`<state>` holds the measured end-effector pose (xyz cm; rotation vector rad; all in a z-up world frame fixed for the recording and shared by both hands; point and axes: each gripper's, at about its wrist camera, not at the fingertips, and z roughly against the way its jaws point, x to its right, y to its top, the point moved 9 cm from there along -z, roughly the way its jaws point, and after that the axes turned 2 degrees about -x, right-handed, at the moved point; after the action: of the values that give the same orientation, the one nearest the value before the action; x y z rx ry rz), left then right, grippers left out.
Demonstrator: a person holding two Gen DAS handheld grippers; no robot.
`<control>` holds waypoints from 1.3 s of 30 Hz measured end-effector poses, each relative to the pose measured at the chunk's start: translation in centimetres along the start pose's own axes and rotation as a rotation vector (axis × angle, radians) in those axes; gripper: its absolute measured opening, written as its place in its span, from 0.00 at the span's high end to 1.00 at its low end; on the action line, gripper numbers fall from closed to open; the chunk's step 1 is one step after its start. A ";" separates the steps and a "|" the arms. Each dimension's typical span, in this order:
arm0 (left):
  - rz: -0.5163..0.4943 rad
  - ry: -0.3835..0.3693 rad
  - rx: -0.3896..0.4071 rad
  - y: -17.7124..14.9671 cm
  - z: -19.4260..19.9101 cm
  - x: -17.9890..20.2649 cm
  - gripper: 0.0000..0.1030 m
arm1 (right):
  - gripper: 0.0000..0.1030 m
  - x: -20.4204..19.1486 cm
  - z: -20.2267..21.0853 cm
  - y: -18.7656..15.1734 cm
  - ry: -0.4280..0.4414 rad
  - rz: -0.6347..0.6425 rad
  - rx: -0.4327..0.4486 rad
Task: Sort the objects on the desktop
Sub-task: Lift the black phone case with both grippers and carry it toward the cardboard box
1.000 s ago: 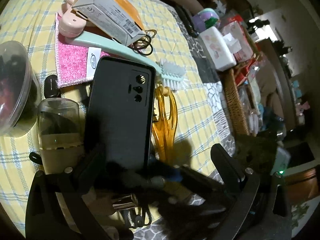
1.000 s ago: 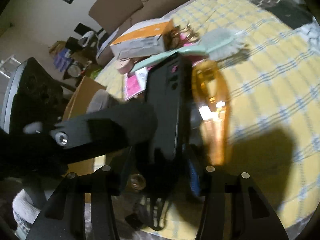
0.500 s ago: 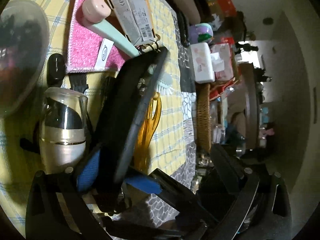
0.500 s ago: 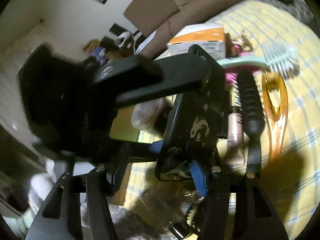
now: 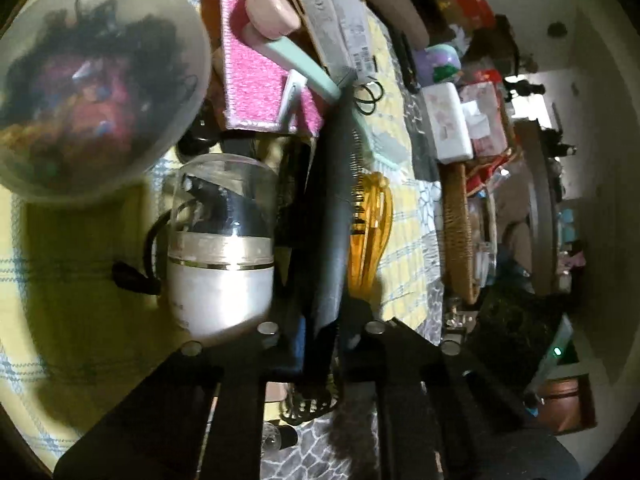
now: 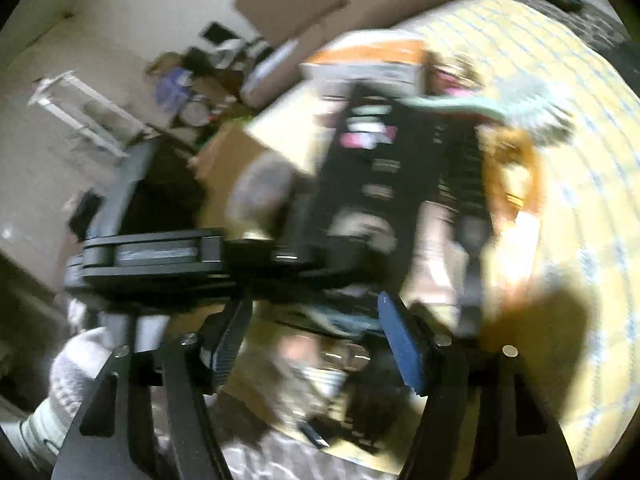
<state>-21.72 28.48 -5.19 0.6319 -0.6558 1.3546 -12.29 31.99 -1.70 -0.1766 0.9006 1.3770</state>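
Black and slim, the phone (image 5: pixel 332 216) stands on edge between the pads of the left gripper (image 5: pixel 320 332), which are pressed hard against its two faces so that it is pinched and lifted clear of the yellow checked cloth (image 5: pixel 72 320) covering the desk. In the left wrist view the phone runs straight away from the camera, its narrow side facing up. Just to its left lies a small bottle (image 5: pixel 222 248) with a clear cap and a white body (a gold band runs around its middle), and beyond that sits a round translucent container (image 5: pixel 96 88) full of dark, tangled items, near the desk's left edge. On the phone's right an amber hair clip (image 5: pixel 370 232) lies on the cloth. Farther off, a pink cloth (image 5: pixel 256 84) carries a mint-handled brush (image 5: pixel 304 68), a pink clip (image 5: pixel 272 8) and a grey-and-orange box (image 5: pixel 340 28), with black hair ties (image 5: pixel 368 96) beside them.

The right wrist view is badly blurred. The right gripper (image 6: pixel 316 344) has its jaws opening, blue pads standing apart, and the phone's (image 6: pixel 372 184) near end sits just ahead of the gap, with neither pad pressing on it as far as can be made out. The left gripper's dark body (image 6: pixel 160 256) crosses that view from the left, reaching to the phone.
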 end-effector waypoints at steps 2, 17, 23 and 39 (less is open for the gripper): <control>0.014 -0.020 -0.002 0.0 -0.1 -0.1 0.90 | 0.27 1.5 0.4 0.4 0.017 -0.083 0.025; 0.173 -0.430 0.013 -1.3 1.0 1.9 0.91 | 0.24 2.1 2.8 1.2 0.233 -0.303 0.084; 0.157 -0.538 0.006 -2.1 2.9 3.4 0.91 | 0.38 0.6 5.2 0.7 0.450 -0.352 0.127; 0.051 -0.575 0.185 -2.9 22.3 -0.7 0.91 | 0.53 -19.6 2.2 2.5 0.554 -0.109 0.047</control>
<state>-20.24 11.22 9.09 1.1828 -1.0156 1.2911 -12.17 18.90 13.27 -0.5823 1.3572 1.2203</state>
